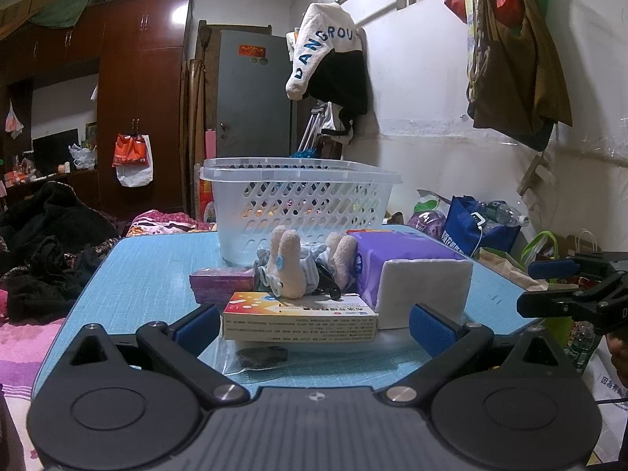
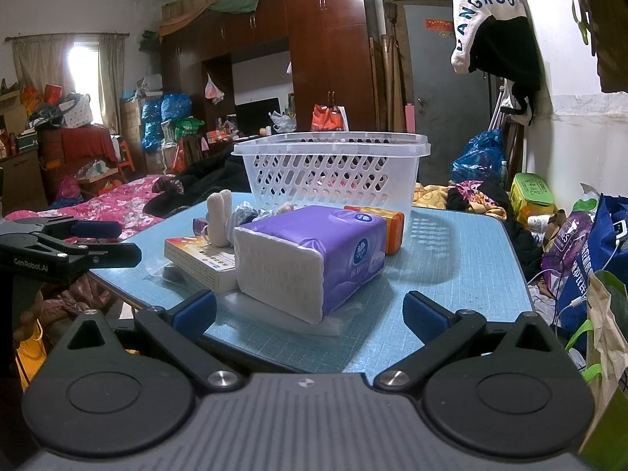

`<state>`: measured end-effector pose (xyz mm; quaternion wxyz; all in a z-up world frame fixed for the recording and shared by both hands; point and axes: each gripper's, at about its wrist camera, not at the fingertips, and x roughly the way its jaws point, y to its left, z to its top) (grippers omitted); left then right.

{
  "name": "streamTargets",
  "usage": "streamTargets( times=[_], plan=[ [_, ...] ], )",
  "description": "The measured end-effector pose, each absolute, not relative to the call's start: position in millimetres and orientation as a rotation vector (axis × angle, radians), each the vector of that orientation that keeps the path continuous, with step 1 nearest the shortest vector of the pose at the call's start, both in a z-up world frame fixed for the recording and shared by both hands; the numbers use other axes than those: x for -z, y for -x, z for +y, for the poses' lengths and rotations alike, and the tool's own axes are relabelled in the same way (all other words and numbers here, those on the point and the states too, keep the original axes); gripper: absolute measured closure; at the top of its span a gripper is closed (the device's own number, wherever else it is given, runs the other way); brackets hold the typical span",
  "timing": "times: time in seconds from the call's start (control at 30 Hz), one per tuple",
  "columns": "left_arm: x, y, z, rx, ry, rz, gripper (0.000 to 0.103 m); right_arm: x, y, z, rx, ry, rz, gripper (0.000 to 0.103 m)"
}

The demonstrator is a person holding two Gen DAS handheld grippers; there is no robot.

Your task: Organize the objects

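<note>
Left hand-held gripper (image 1: pixel 314 324) jaws apart, empty, at box (image 1: pixel 300 320) | right hand-held gripper (image 2: pixel 310 310) apart, empty, at tissues (image 2: pixel 310 259) | basket (image 2: pixel 333 174) looks empty, rear of worktop (image 2: pixel 463 267) | plush (image 1: pixel 290 265), boxes outside it | progress approx nil, all left to do

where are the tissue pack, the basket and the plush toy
tissue pack (image 2: pixel 345 251), right wrist view, purple side face
basket (image 2: pixel 329 145), right wrist view, front rim
plush toy (image 1: pixel 288 263), left wrist view, beige ears
</note>
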<state>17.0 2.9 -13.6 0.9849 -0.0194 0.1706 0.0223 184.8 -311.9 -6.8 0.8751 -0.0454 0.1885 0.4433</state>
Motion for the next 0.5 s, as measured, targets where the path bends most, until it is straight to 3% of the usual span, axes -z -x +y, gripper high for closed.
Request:
streamTargets(
  times=[0.5],
  plan=[
    [13.6,-16.9,2.7,-0.044,0.037,0.343,0.000,7.0,-184.0,-311.9,-0.926,0.096,0.393,0.000]
  ],
)
